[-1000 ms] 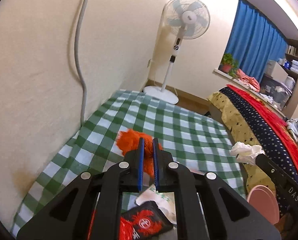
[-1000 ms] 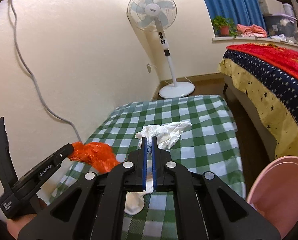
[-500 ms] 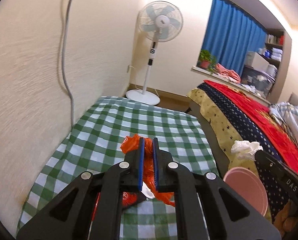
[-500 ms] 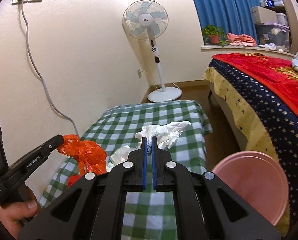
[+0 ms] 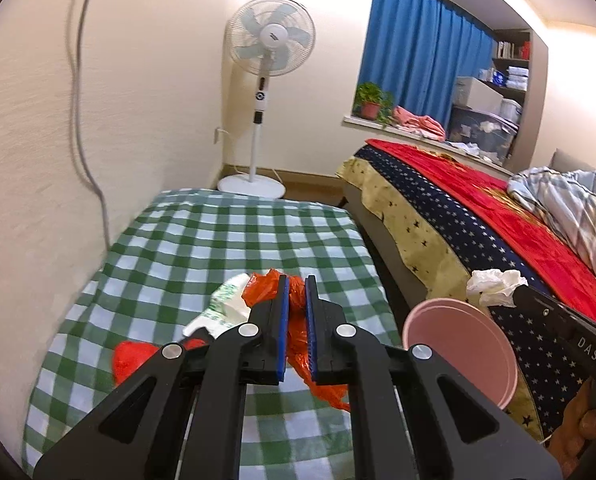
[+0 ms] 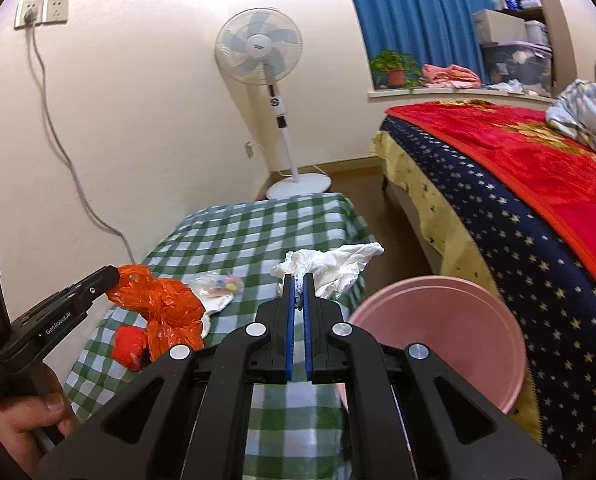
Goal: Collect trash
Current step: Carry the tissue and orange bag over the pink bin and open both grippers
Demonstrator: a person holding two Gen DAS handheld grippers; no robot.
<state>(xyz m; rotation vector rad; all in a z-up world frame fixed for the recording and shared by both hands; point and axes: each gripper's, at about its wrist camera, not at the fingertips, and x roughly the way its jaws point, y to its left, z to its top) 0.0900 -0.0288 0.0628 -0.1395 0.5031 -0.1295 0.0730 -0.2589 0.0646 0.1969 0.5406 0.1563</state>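
My left gripper (image 5: 295, 286) is shut on an orange plastic bag (image 5: 298, 344) and holds it above the green checked table (image 5: 217, 240); the bag also shows in the right wrist view (image 6: 157, 308). My right gripper (image 6: 298, 280) is shut on a crumpled white tissue (image 6: 334, 266), which also shows in the left wrist view (image 5: 494, 286). A pink bin (image 6: 438, 332) stands on the floor right of the table, just below and right of the tissue. On the table lie a white printed wrapper (image 5: 225, 304), a red packet (image 6: 127, 344) and a clear wrapper (image 6: 217, 282).
A bed with a red and starred cover (image 6: 518, 200) runs along the right. A standing fan (image 6: 273, 80) is at the far wall. A grey cable (image 6: 69, 168) hangs down the left wall. A narrow floor gap separates table and bed.
Both grippers have lifted and moved back and right with their trash. The pink bin has come fully into view under the right gripper. More litter shows on the table.
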